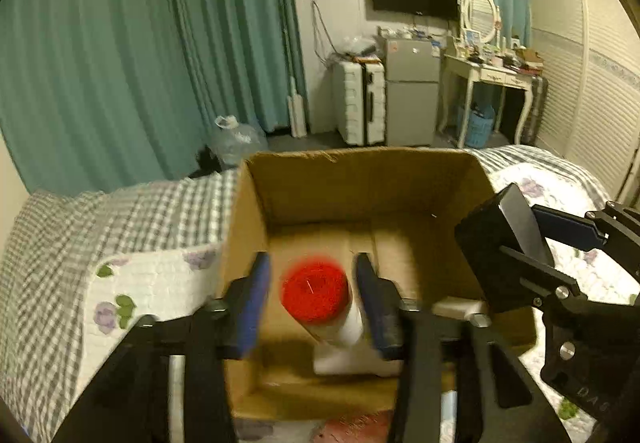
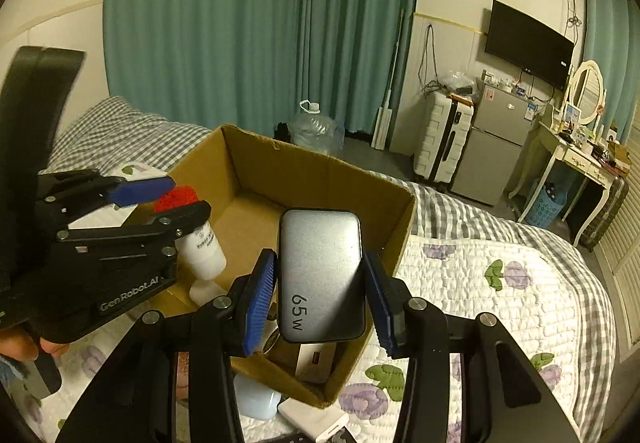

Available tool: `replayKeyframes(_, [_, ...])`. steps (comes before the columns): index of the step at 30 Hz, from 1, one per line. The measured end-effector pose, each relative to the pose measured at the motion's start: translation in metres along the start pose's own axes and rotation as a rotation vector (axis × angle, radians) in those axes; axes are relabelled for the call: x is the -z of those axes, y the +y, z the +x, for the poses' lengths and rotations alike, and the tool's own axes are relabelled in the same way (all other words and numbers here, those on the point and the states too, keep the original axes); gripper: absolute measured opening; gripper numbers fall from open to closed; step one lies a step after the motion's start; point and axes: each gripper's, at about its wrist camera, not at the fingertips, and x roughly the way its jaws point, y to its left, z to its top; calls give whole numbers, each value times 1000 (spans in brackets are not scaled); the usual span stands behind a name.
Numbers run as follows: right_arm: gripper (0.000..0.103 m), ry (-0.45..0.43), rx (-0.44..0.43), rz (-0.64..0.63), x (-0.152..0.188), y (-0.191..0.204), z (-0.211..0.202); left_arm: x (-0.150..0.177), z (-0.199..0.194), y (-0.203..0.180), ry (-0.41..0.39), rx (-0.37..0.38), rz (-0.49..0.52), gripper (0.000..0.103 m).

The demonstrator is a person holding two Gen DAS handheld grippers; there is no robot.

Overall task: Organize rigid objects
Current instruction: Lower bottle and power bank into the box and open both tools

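An open cardboard box sits on the bed. My left gripper is open over the box; a white bottle with a red cap lies blurred between its spread fingers, apart from both pads. My right gripper is shut on a grey 65W power bank, held above the box's near right corner. A white charger lies in the box below it.
The bed has a floral quilt and a checked blanket. A white adapter and a pale blue item lie on the quilt beside the box. A water jug, suitcase, fridge and dressing table stand beyond the bed.
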Motion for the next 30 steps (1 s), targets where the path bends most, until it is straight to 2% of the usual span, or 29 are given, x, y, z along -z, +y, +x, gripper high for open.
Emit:
replayKeyframes(1, [44,2,-1,1,-2,-1,3,-1,0,2,-6,-6,-2,63])
replayKeyframes(9, [44,6,-10,-6,-16,4,36,0,3,8,-3,-19,-5,63])
replayKeyframes(15, [44,16,-13,18,-15,3,63,2,0,10,-11,-26,-7,63])
replayKeyframes(17, [51,14,14,9,-13,5,60,1,-5,10,-18,-29,-7,63])
replayKeyframes(18, [63,18,21,7,-12,5,55,1,-9,10,-22,-33,-7,63])
replayKeyframes(19, [66,17,26,9,-12,4,50,1,-11,11,-23,-35,-4,63])
replayKeyframes(25, [68,-12,63,19,-4,-4,-10,-3,-51,16,-53,-39,-4,63])
replayKeyframes(27, [75,-19,69,19,1,-6,-37,-3,-69,17,-68,-39,-7,63])
replayKeyframes(30, [78,-25,92,22,7,-10,-70,0,-97,16,-86,-38,-6,66])
